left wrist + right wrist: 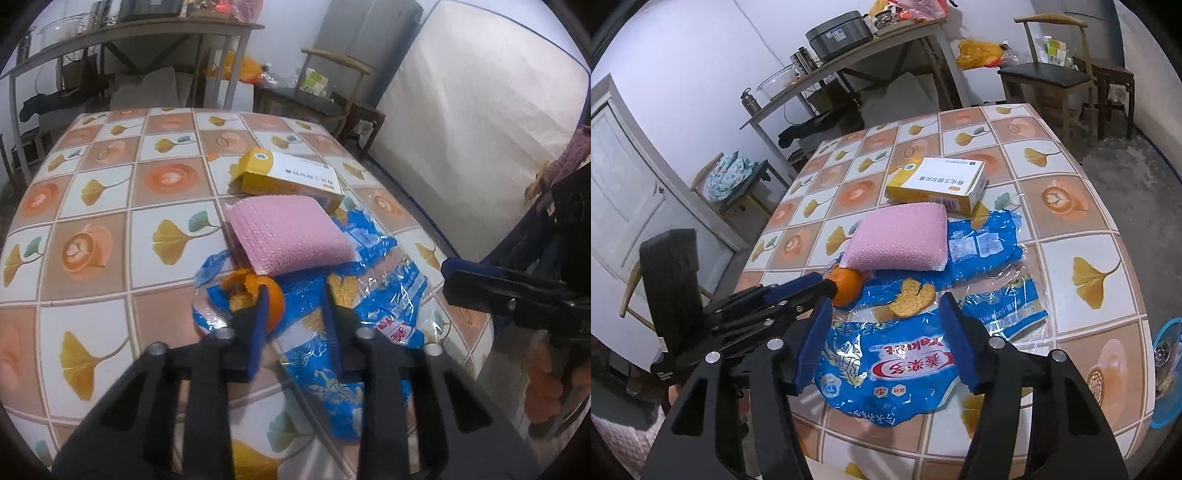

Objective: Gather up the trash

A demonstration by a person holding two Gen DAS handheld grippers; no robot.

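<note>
– Where is the trash?

– All on the desk (pixel 92 192), gathered around the pink bubble-wrap pouch (pixel 291 232). A yellow and white box (pixel 291 177) lies just behind the pouch, touching its far edge. A crumpled blue plastic bag (pixel 886 369) spreads out from under the pouch's near side, towards the cameras. An orange peel (pixel 255 295) sits on the bag at the pouch's near left corner. A smaller peel scrap (pixel 910 295) lies on the bag just in front of the pouch.

– What about the left gripper (pixel 293 295)?

– It is low over the bag, in front of the pouch. Its jaws stand a narrow gap apart, and only the bag shows between the pads. The left pad's outer side is against the orange peel. From the right wrist view its tip meets the peel. I see nothing clamped.

– And the right gripper (pixel 885 299)?

– It is released, with the jaws wide apart. It hangs over the bag on the pouch's near side, and the small scrap lies just past its fingertips. The pads touch nothing.

– Who holds them?

– A person. A hand on the right gripper's handle shows at the edge of the left wrist view.
</note>
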